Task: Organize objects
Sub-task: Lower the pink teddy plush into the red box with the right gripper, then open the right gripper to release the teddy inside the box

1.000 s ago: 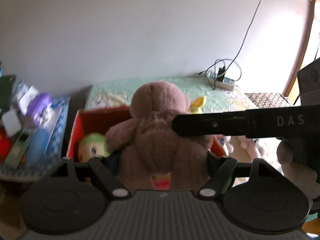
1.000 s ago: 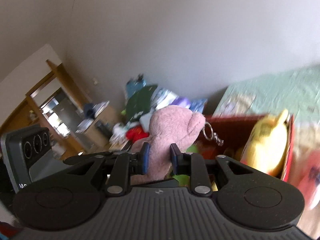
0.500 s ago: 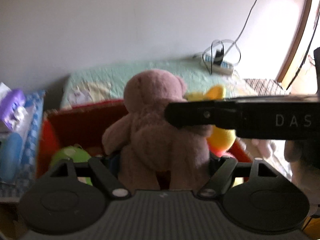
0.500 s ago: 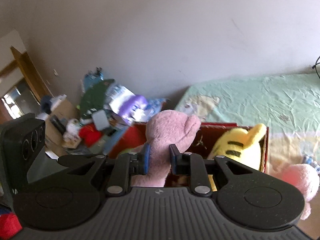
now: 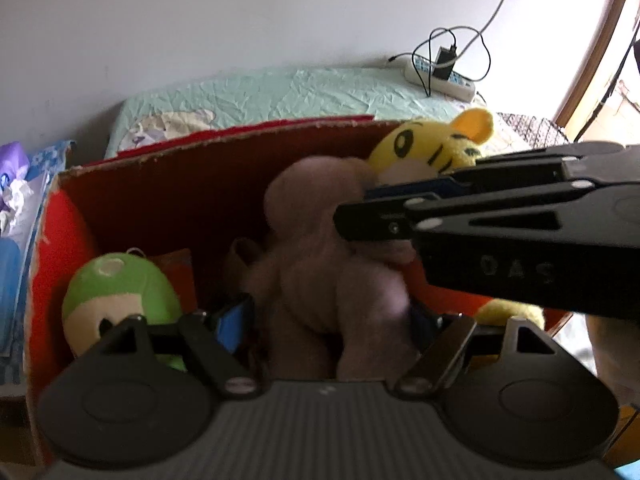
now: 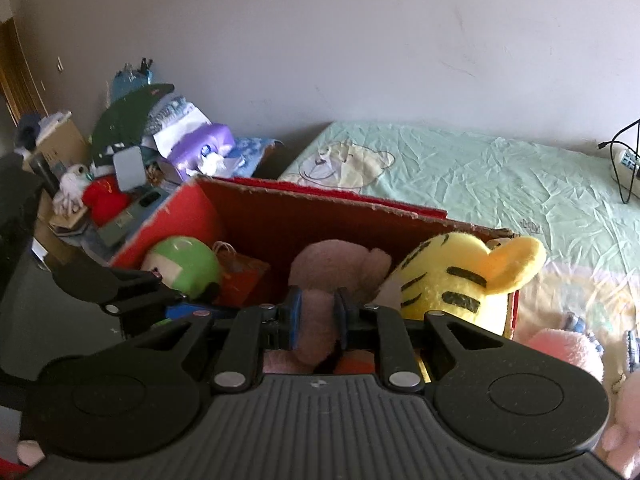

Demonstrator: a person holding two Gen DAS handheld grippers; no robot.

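We hold a dusty-pink plush bear (image 5: 332, 264) with both tools, its body lowered into a red cardboard box (image 5: 168, 196) that sits on the pale green quilted bed (image 6: 500, 176). Our left gripper (image 5: 332, 320) has its jaws set wide around the bear's lower body, the blue pads pressing the plush on either side. Our right gripper (image 6: 316, 316) has its jaws drawn almost together, pinching a narrow fold of the bear near the head and arm; in the left wrist view it reaches in from the right edge across the toy.

The bear hangs between a green round-headed plush doll (image 5: 116, 300) at the box's left end and a yellow striped plush tiger (image 6: 460, 276) at the right end. A small orange paper bag (image 6: 240, 280) lies behind the green doll. Whether the bear's feet touch the box floor we cannot tell.

From here the risks look modest but real, in our judgement. If we let go while the bear hangs high, it may tip onto the tiger or lean over the rim. If one tool releases well before the other, the soft body may twist and snag on a pad. Pushing further down could crush the paper bag or wedge the neighbours. A pink plush toy (image 6: 560, 352) waits on the bed just beside the box.
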